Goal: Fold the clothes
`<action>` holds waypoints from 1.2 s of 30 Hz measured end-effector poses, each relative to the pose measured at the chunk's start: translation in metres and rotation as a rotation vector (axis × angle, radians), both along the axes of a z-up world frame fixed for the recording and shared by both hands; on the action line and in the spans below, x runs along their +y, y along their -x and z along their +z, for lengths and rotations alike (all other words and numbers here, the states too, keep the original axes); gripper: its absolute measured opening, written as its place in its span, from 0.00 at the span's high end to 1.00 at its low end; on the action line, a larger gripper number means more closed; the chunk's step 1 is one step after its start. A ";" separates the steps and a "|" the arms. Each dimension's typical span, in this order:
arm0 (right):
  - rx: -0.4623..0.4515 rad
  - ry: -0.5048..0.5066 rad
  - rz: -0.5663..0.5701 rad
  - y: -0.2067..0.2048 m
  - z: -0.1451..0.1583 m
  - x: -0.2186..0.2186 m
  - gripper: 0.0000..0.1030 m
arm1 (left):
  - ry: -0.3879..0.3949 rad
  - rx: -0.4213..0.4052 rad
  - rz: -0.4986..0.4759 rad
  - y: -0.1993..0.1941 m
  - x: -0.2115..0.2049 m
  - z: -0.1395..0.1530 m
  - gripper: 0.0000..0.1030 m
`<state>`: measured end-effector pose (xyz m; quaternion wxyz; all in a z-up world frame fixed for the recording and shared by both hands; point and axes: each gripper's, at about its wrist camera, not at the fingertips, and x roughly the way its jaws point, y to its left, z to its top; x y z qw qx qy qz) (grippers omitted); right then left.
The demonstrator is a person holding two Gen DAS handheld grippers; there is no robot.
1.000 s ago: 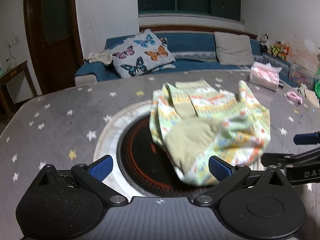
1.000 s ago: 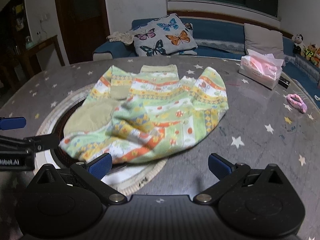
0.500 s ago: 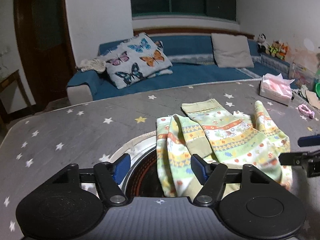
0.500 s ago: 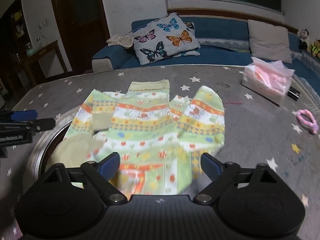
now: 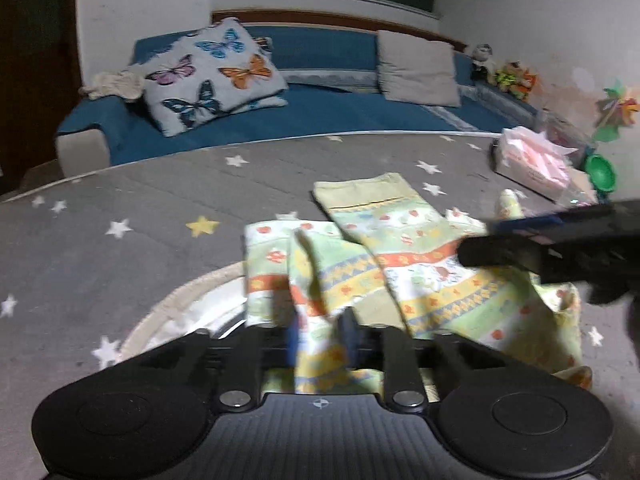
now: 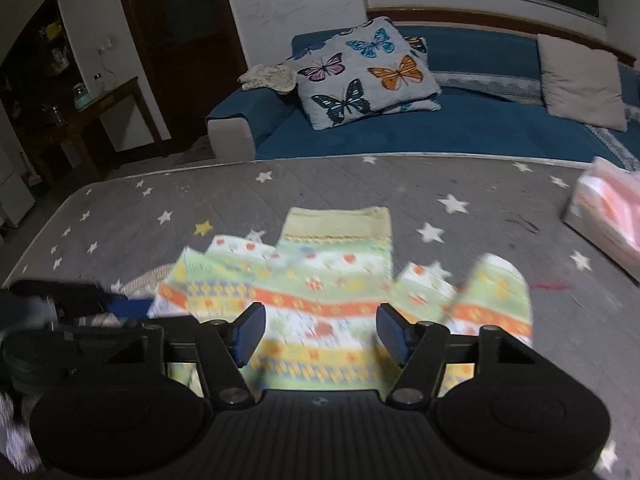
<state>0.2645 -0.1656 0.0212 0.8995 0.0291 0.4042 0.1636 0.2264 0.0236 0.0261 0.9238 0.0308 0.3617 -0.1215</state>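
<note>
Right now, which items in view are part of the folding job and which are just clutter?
Job:
- patterned garment on the table
- left gripper, closed on a fold of it
- right gripper, open over it

Lying about:
- pink tissue pack
- butterfly cushion and grey cushion on the sofa
- green toy

The clothes [image 5: 404,264] lie on the table [image 5: 120,264], in the middle of the frame. The left gripper [image 5: 320,336] sits at the bottom, its fingers closed on a fold of the clothes. The right gripper [image 6: 320,334] is at the bottom of its view, over the clothes, fingers apart. A tissue pack [image 5: 532,164] lies at the right. Behind the table is a sofa [image 5: 320,112] with a pillow [image 5: 212,76] on it, upper left.
</note>
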 end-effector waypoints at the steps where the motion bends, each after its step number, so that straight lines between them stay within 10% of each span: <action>1: 0.002 0.002 0.006 -0.006 -0.001 0.005 0.40 | 0.008 0.004 -0.008 -0.001 0.000 -0.001 0.93; 14: 0.065 0.063 0.040 -0.056 -0.033 0.053 0.60 | 0.020 0.022 -0.065 -0.010 0.005 -0.010 0.95; 19: 0.047 0.114 0.055 -0.046 -0.031 0.050 0.85 | -0.007 0.024 -0.055 -0.017 -0.002 -0.013 0.61; 21: 0.039 0.122 0.053 -0.041 -0.029 0.047 0.92 | -0.012 0.025 -0.063 -0.020 -0.006 -0.015 0.67; 23: 0.030 0.130 0.049 -0.036 -0.027 0.043 0.96 | -0.009 0.019 -0.055 -0.020 -0.005 -0.014 0.93; 36: -0.055 0.068 -0.091 0.028 0.014 -0.026 0.98 | 0.071 -0.085 0.125 0.028 0.048 0.023 0.99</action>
